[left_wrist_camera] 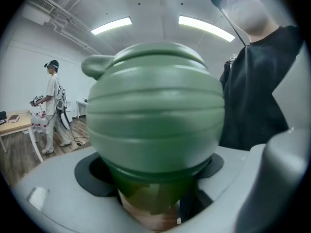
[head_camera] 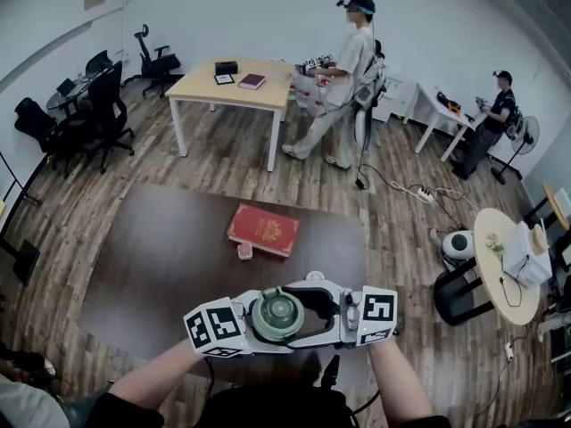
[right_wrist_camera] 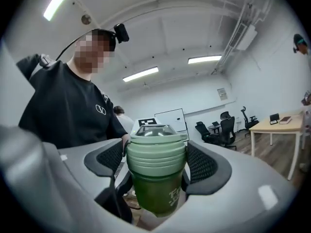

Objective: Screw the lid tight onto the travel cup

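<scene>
I had the travel cup (right_wrist_camera: 158,193) up in the air in front of the wearer's chest, over the near edge of the dark bench (head_camera: 161,266), upright, with the pale green lid (right_wrist_camera: 156,147) seated on top. The left gripper (head_camera: 252,321) was clamped on the darker green body below the lid. In its own view the lid bulged so close that it hid most of the pads and half the room. The right gripper (head_camera: 308,313) came in level from the other side with its jaws fairly wide. Its pads (right_wrist_camera: 200,164) flanked the lid closely, and a sliver of daylight on one side told me they were not pressing. Behind the cup that view was filled by the wearer's black shirt.

Further out on the bench lay a red book (head_camera: 263,229), flat, with a small pinkish item (head_camera: 244,251) just beside its near edge; both were well apart from the cup. Beyond the bench a person in light clothes (head_camera: 343,78) stood beside a second, pale bench (head_camera: 234,87) carrying a dark book (head_camera: 252,81) and a small box (head_camera: 226,67). Black office chairs (head_camera: 98,105) crowded the left wall. A power strip (head_camera: 419,193) trailed its cable across the wooden floor on the right, near another person (head_camera: 491,119).
</scene>
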Demonstrator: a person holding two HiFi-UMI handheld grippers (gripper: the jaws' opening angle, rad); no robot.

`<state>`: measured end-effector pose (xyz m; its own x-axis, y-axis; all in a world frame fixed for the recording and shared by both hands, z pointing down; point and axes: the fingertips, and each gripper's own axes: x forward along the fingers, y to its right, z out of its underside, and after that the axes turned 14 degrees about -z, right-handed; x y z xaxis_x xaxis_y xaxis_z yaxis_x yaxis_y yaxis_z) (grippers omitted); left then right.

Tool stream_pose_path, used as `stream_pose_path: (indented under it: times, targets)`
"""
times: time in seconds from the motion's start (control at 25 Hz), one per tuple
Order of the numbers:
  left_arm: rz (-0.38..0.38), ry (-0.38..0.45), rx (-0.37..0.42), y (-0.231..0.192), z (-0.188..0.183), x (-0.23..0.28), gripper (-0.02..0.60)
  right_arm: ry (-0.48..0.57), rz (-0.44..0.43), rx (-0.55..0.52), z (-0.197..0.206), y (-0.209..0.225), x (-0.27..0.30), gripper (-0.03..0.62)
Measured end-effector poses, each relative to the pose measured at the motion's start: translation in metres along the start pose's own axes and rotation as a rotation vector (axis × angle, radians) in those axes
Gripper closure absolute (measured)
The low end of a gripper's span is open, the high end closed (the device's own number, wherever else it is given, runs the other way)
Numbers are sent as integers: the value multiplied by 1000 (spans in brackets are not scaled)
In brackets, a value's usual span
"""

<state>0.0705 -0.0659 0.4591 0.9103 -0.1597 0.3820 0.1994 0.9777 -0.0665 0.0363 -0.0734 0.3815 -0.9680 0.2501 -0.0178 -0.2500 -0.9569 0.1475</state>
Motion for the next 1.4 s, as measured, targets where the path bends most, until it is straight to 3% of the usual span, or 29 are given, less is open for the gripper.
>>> stream_pose_path:
  times: [0.08,0.16,0.4,0.48,0.56,0.68,0.84,0.96,1.04,1.12,1.2,1.24,1.32,1.4]
  targets:
    - [-35,7,-15,-8,0,-1,163,13,46,14,-3,5,3,177]
    - [-79,8,-22,-17,0,-3,163,18,185,13,-5,12,6,178]
    - [-190,-45,-17,-37,15,3,164,-54,892,133,12,29,9,181]
    - [-187,-38,-32,-34,14,5,163,-63,982,151,13,28,8,180]
    - [-184,-34,-38,-34,13,5,163,-51,961,147,12,28,9,177]
    - [-162,-19,-50,-35,10,2,163,-22,819,113,8,24,10,174]
    - [-70,18,-78,-20,0,-7,163,29,479,-16,-11,8,-2,158]
    - [4,17,-52,-1,-4,-7,163,-28,205,-92,-9,0,-5,158]
    - [26,5,-39,7,-3,-5,163,-72,91,-97,-4,0,-2,148]
    - [16,0,-39,5,-1,-6,163,-74,31,-86,-4,2,5,154]
    - [-14,3,-46,-3,-1,-9,163,-43,51,-71,-6,6,10,184]
    - [-35,3,-50,-8,-1,-10,164,-29,101,-64,-8,9,11,187]
    - [-88,-5,-55,-18,2,-12,164,-27,276,-48,-7,17,14,191]
    - [-146,-26,-57,-29,9,-11,164,-46,522,-5,-1,24,15,192]
